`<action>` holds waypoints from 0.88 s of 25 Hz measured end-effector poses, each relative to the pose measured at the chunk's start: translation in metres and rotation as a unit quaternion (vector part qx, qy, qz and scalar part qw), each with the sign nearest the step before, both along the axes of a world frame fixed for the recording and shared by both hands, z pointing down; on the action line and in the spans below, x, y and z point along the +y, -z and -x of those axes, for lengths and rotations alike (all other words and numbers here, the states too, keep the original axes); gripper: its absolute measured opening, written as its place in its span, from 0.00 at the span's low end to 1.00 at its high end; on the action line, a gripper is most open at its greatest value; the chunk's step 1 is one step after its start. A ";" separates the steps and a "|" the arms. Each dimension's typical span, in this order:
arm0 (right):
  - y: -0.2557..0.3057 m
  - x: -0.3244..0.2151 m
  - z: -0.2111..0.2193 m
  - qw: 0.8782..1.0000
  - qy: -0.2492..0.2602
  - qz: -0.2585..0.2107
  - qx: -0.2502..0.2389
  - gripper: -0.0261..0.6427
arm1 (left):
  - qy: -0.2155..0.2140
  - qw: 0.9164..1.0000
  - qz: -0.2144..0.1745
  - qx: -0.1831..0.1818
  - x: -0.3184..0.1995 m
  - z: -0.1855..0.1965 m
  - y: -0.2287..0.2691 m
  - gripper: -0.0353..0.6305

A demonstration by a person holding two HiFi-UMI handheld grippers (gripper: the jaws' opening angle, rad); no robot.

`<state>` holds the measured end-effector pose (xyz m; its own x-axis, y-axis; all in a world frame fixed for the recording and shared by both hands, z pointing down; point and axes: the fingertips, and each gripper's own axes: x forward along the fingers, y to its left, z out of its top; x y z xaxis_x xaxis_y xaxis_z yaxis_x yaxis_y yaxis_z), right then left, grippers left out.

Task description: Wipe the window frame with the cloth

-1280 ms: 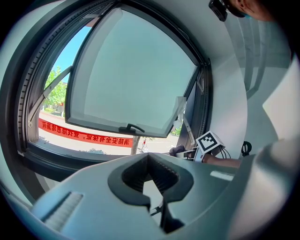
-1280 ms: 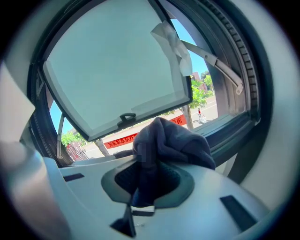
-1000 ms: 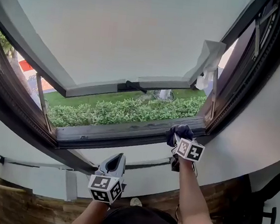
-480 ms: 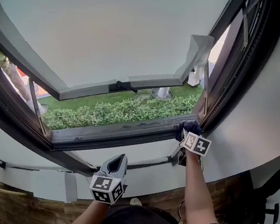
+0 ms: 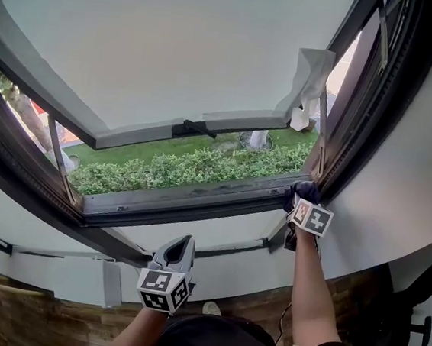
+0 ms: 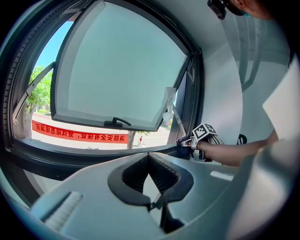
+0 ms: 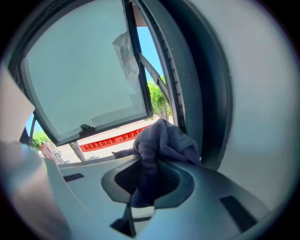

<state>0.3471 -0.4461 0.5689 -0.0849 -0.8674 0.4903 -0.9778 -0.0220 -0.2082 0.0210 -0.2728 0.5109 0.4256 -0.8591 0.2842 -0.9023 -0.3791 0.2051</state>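
The dark window frame's lower rail [image 5: 190, 198] runs across the head view under an open sash [image 5: 175, 49] that tilts outward. My right gripper [image 5: 303, 194] is shut on a dark blue-grey cloth [image 5: 304, 188] and presses it into the frame's lower right corner. In the right gripper view the cloth [image 7: 161, 140] bulges from the right gripper [image 7: 150, 173] against the frame's right upright [image 7: 187, 93]. The left gripper [image 5: 181, 244] hangs shut and holds nothing, below the sill and well left of the cloth. From the left gripper view the left gripper [image 6: 149, 161] faces the window.
A black handle [image 5: 194, 128] sits on the sash's lower edge, and a white plastic scrap [image 5: 311, 75] hangs at its right corner. A metal stay arm [image 5: 58, 156] crosses the opening at the left. Hedge and lawn [image 5: 186, 169] lie outside. White wall [image 5: 216, 241] runs below the sill.
My right gripper has slid the cloth rightward along the lower rail into the right corner. The left gripper has stayed where it was.
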 end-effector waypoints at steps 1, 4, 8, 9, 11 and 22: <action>0.000 0.000 -0.002 1.000 -0.003 0.001 0.000 0.14 | 0.000 1.000 -0.002 0.000 0.001 0.000 0.001 0.07; 0.000 0.000 -0.004 1.000 -0.008 0.001 -0.005 0.14 | 0.005 1.000 -0.009 0.002 0.003 0.002 0.006 0.07; 0.002 0.001 -0.003 1.000 -0.003 -0.005 0.023 0.14 | 0.009 1.000 -0.013 0.003 0.008 0.008 0.010 0.07; 0.002 0.001 -0.003 0.999 -0.007 -0.005 0.031 0.14 | 0.010 1.000 -0.014 0.004 0.009 0.010 0.011 0.07; 0.004 0.002 -0.002 0.999 -0.015 -0.014 0.049 0.14 | 0.012 1.000 -0.019 0.005 0.009 0.012 0.015 0.07; 0.092 0.045 0.073 0.966 0.074 -0.218 0.119 0.14 | 0.006 0.999 -0.047 0.013 -0.001 0.014 0.038 0.07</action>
